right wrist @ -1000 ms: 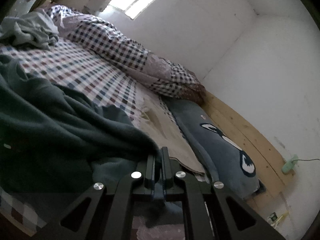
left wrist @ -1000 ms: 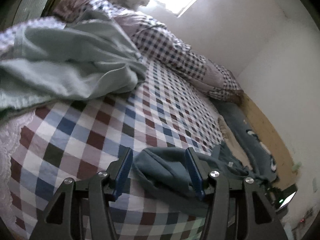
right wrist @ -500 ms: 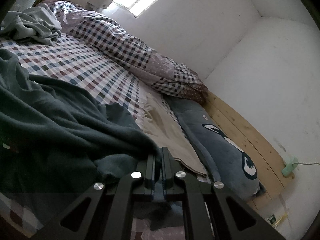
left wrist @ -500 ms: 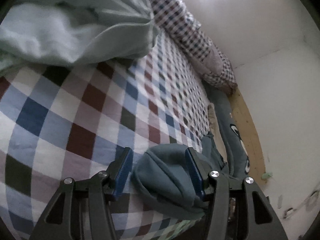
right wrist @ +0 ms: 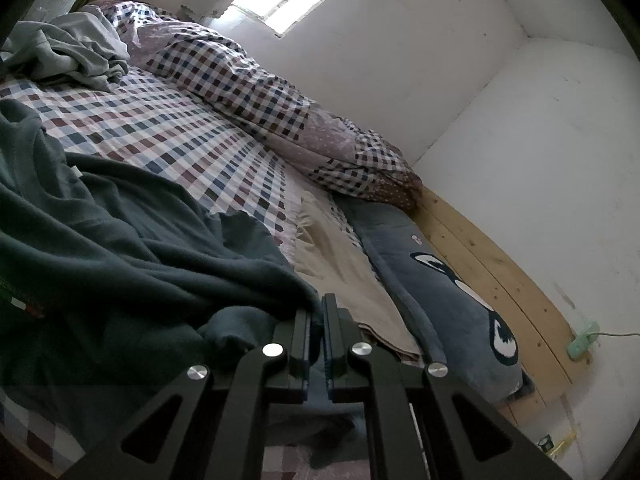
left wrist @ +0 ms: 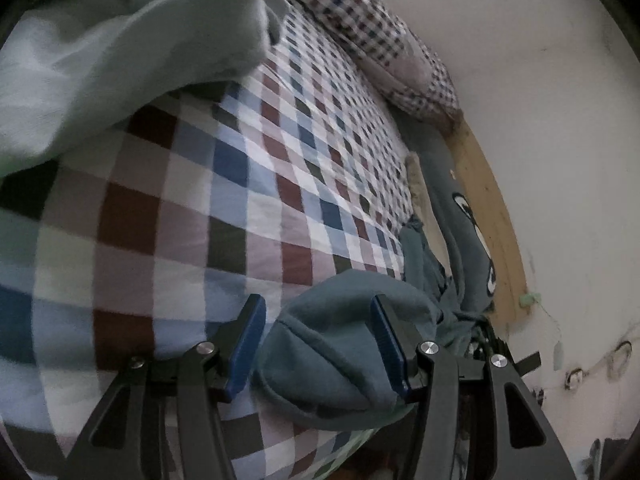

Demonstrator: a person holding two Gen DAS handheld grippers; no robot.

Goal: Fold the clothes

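Surface: checked bedsheet (left wrist: 248, 184), large squares, white wall behind.
Hidden: lower fingers of both claws cut off by frame edge; left view blurred at left.
Teal garment (right wrist: 120, 248): thick fleece, rumpled, heaped left of right gripper (right wrist: 316, 320); rounded fold between left gripper (left wrist: 320, 332) fingers.
Pale green garment (left wrist: 120, 40): soft, bunched, far ahead-left of left claw.
Left claw: spread wide, low over sheet, blue pads (left wrist: 250, 332) straddling fold.
Right claw: clenched on teal garment edge.
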